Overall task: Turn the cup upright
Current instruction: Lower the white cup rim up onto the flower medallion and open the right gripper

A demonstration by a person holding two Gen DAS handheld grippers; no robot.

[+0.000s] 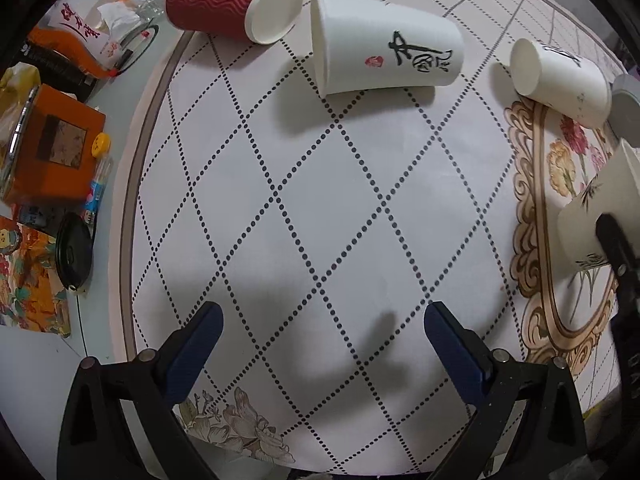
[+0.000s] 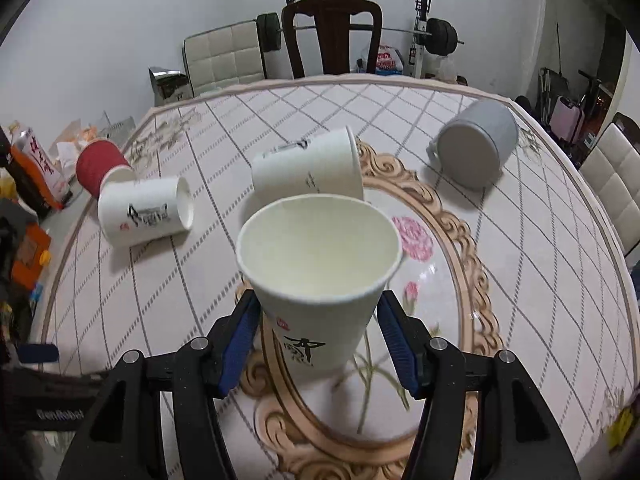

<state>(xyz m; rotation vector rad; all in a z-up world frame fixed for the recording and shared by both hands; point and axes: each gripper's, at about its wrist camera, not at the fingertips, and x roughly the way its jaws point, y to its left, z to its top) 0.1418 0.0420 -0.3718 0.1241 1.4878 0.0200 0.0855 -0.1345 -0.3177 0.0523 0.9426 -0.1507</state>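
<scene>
My right gripper is shut on a white paper cup with black calligraphy, held nearly upright with its mouth up, just above the tablecloth; it also shows at the right edge of the left wrist view. My left gripper is open and empty over the diamond-patterned cloth. A white calligraphy cup lies on its side ahead of it, also in the right wrist view. A red ribbed cup and another white cup lie on their sides.
A grey mug lies on its side at the far right of the table. Orange boxes, a black lid and packets crowd the table's left edge. A wooden chair stands behind the table.
</scene>
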